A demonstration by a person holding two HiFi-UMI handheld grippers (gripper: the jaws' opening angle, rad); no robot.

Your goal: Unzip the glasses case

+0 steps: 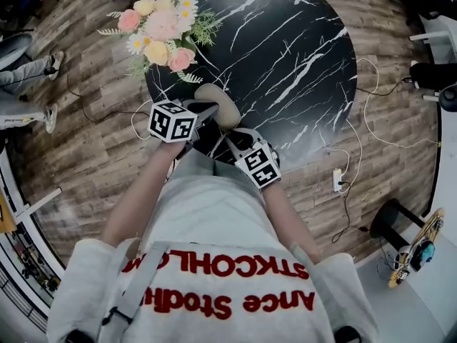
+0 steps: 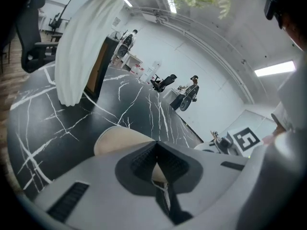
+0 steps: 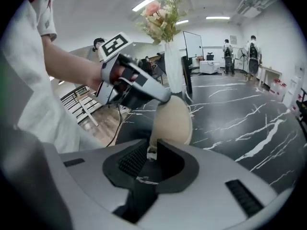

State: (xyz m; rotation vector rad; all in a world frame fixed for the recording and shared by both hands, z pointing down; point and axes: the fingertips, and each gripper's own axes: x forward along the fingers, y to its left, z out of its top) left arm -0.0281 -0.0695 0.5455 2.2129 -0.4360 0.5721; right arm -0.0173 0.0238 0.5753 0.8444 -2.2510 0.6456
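A beige glasses case is held just above the near edge of the round black marble table. My left gripper is shut on the case's edge; in the left gripper view its pads meet with the beige case behind them. In the right gripper view the left gripper pinches the top of the case. My right gripper is below the case, with its pads closed on the small white zipper pull. From the head view the right gripper comes in from the near right.
A white vase of pink and yellow flowers stands on the table's left edge, just beyond the case. A power strip with cables lies on the wooden floor to the right. People and office chairs are far behind the table.
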